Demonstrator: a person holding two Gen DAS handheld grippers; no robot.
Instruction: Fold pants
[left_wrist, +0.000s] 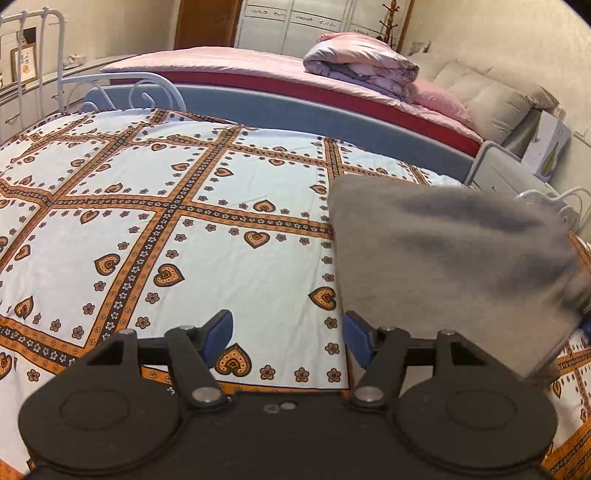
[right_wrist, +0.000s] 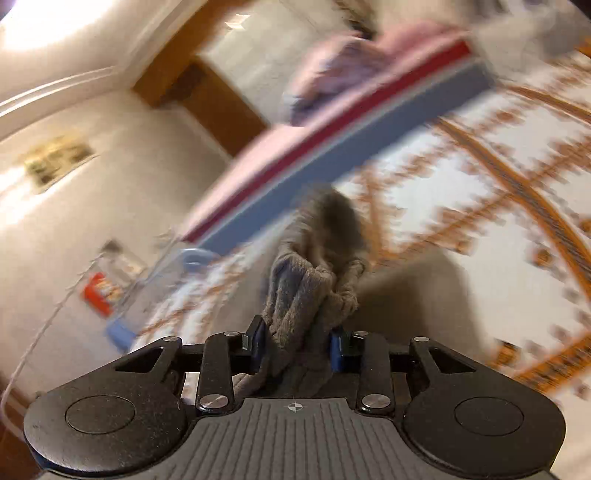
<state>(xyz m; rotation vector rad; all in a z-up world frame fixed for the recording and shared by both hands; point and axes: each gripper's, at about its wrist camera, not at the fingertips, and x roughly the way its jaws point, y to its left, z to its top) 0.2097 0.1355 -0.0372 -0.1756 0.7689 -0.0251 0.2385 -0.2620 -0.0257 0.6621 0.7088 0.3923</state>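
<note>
Lower centre of the frame, the right gripper (right_wrist: 297, 341) clamps bunched grey pants (right_wrist: 306, 295), apparently lifting them to carry or set down; the left gripper (left_wrist: 287, 332) gapes empty above the patterned bedspread (left_wrist: 147, 221), pants hanging at right.

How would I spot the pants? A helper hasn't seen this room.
Find the near bed with the heart-patterned sheet. At its right side hang the pants, pinched in the right gripper. They are the only plain grey, fuzzy fabric there.

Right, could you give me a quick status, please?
Left gripper open, empty. Right gripper shut on grey knit pants, lifted off patterned bedspread. Nothing obstructing.
</note>
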